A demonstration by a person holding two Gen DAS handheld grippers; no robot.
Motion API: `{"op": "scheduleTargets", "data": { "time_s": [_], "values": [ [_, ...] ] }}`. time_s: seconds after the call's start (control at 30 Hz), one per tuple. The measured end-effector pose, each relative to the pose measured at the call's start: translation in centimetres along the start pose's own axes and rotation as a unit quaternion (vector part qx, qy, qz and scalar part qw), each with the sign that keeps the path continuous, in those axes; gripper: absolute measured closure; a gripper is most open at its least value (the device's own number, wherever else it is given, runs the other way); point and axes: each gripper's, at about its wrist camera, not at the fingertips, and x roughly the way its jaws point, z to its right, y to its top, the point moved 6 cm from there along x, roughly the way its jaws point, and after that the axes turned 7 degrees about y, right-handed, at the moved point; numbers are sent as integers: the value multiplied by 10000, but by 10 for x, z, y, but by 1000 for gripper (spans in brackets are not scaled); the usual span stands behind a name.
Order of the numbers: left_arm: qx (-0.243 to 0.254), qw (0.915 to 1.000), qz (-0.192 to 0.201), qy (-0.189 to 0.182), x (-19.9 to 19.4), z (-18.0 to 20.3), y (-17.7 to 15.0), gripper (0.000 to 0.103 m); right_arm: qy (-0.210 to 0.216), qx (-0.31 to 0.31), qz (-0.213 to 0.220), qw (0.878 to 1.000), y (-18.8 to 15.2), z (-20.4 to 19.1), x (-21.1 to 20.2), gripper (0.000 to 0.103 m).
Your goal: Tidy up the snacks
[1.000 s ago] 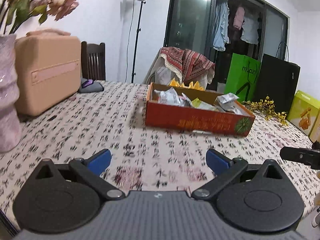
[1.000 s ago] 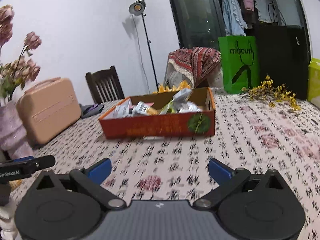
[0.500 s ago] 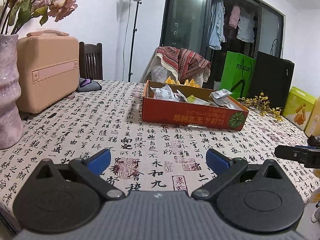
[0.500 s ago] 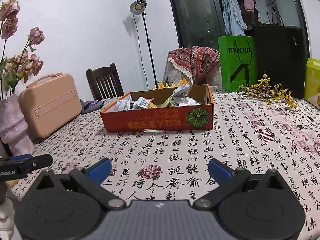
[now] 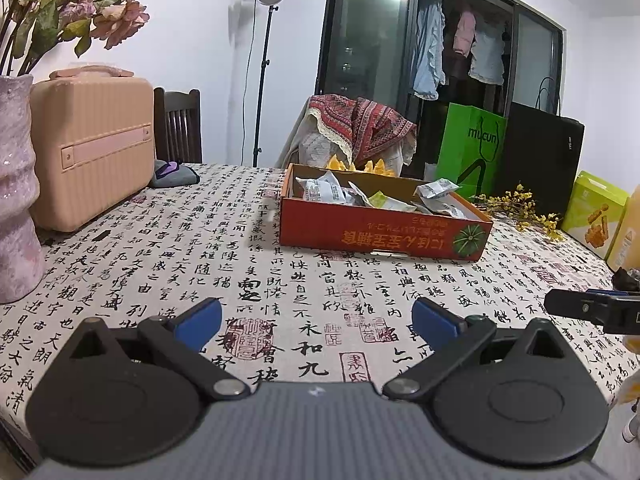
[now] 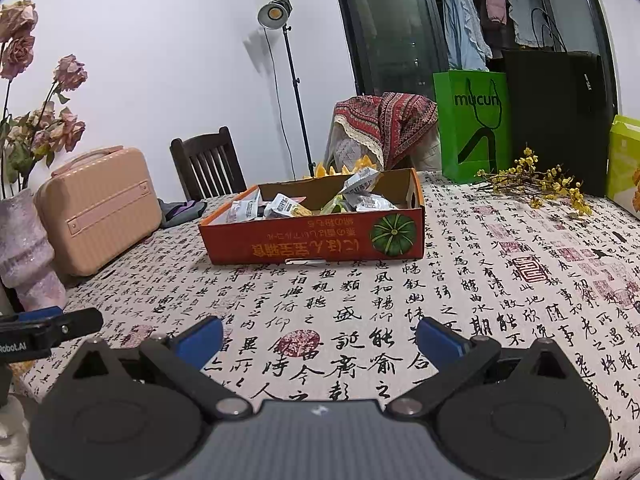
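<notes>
An orange cardboard box (image 5: 376, 230) with a green pumpkin print stands in the middle of the table and holds several snack packets (image 5: 324, 190). It also shows in the right wrist view (image 6: 316, 240) with the packets (image 6: 360, 196) inside. My left gripper (image 5: 316, 322) is open and empty, low over the near table edge, well short of the box. My right gripper (image 6: 318, 338) is open and empty, likewise near the front edge. Each gripper's side shows in the other's view.
The table has a calligraphy-print cloth (image 5: 280, 280). A pink case (image 5: 92, 148) and a pink vase (image 5: 16, 216) stand at the left. Yellow dried flowers (image 6: 536, 184), a green bag (image 6: 472, 124), a black bag and yellow-green boxes (image 5: 596, 216) are at the right. Chairs stand behind.
Both views have steadied and tilted slightly; the box sits a little lower and nearer in each frame. Both grippers stay open and empty.
</notes>
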Motion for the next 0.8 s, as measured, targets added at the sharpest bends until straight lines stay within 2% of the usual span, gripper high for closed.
{"op": "scheduleTargets", "data": {
  "time_s": [0.8],
  "values": [
    [18,10000,-29,-40,0,3,-3,0,-6,8,-30,10000,-2,0,2,0]
  ]
}}
